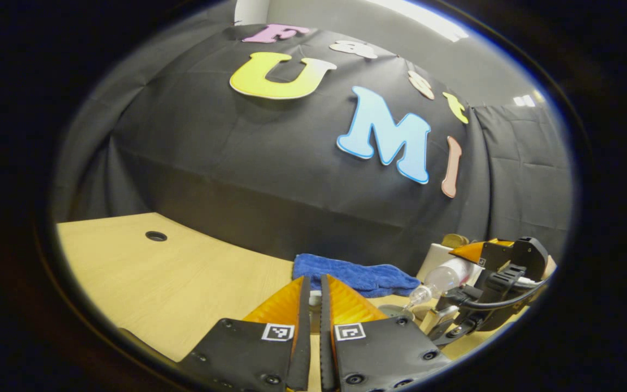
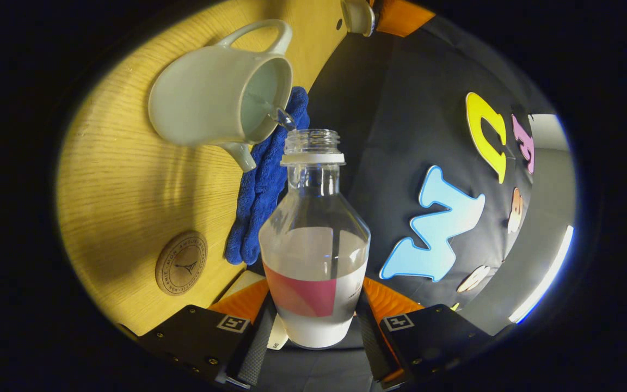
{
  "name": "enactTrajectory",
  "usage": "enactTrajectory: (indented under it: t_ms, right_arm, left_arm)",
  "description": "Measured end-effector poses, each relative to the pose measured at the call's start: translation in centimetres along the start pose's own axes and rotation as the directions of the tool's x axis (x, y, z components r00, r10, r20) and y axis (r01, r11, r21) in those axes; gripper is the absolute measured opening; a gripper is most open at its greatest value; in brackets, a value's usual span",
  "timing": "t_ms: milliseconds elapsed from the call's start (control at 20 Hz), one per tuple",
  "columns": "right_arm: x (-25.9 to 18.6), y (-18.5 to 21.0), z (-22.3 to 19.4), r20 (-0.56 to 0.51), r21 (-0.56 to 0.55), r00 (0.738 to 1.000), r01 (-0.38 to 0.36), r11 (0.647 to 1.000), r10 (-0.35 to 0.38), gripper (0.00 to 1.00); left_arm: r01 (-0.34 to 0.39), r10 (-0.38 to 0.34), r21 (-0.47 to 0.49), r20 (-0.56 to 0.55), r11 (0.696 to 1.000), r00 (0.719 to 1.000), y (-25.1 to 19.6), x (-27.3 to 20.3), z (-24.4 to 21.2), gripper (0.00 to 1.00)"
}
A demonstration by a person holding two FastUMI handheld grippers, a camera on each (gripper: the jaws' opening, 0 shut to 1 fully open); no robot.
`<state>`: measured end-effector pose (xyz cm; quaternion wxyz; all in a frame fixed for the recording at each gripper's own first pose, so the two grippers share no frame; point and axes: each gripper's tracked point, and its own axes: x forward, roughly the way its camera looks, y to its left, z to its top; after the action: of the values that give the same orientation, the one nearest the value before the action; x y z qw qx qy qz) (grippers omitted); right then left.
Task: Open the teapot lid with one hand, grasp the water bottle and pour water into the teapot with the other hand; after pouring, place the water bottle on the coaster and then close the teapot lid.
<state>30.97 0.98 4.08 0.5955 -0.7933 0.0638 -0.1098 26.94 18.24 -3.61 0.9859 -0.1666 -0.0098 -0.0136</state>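
Observation:
In the right gripper view my right gripper is shut on the clear water bottle. The bottle is uncapped, part full and tipped toward the pale teapot. A thin trickle of water runs from its mouth into the open top of the pot. The teapot lid is off the pot, at the top edge of that view. In the left gripper view my left gripper is shut on something pale between its fingers, which is that lid. Further right are the right gripper and the tilted bottle.
A round wooden coaster lies on the wooden table on the near side of the teapot. A blue cloth is bunched along the table's back edge by the black booth wall. The tabletop has a small round hole.

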Motion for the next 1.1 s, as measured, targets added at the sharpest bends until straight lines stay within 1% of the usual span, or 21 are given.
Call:
enactTrajectory:
  t_ms: [400, 600, 750, 950, 1100]
  right_arm:
    - [-0.4, -1.6, 0.3, 0.053, -0.108, 0.997, 0.065, 0.992, -0.06, 0.74]
    - [-0.3, -2.4, 0.9, 0.074, -0.162, 0.993, 0.102, 0.982, -0.091, 0.74]
    - [-0.4, -2.6, 1.4, 0.093, -0.195, 0.989, 0.135, 0.971, -0.119, 0.74]
    - [-0.3, -3.5, 2.0, 0.103, -0.212, 0.984, 0.167, 0.963, -0.148, 0.74]
    - [-0.4, -4.5, 2.4, 0.119, -0.233, 0.976, 0.208, 0.95, -0.185, 0.74]
  left_arm:
    - [-0.001, 0.001, -0.011, -0.004, 1.0, 1.0, 0.2, 0.0, 0.0, 0.14]
    - [-0.001, 0.001, -0.033, -0.016, 0.999, 1.0, 0.3, 0.1, -0.3, 0.14]
    - [-0.016, 0.016, -0.038, -0.007, 0.999, 1.0, 0.8, -0.1, -0.1, 0.14]
    - [-0.019, 0.018, -0.037, -0.008, 0.999, 1.0, 0.7, 0.0, -0.2, 0.14]
    - [-0.019, 0.019, -0.033, -0.012, 0.999, 1.0, 0.7, 0.0, -0.3, 0.14]
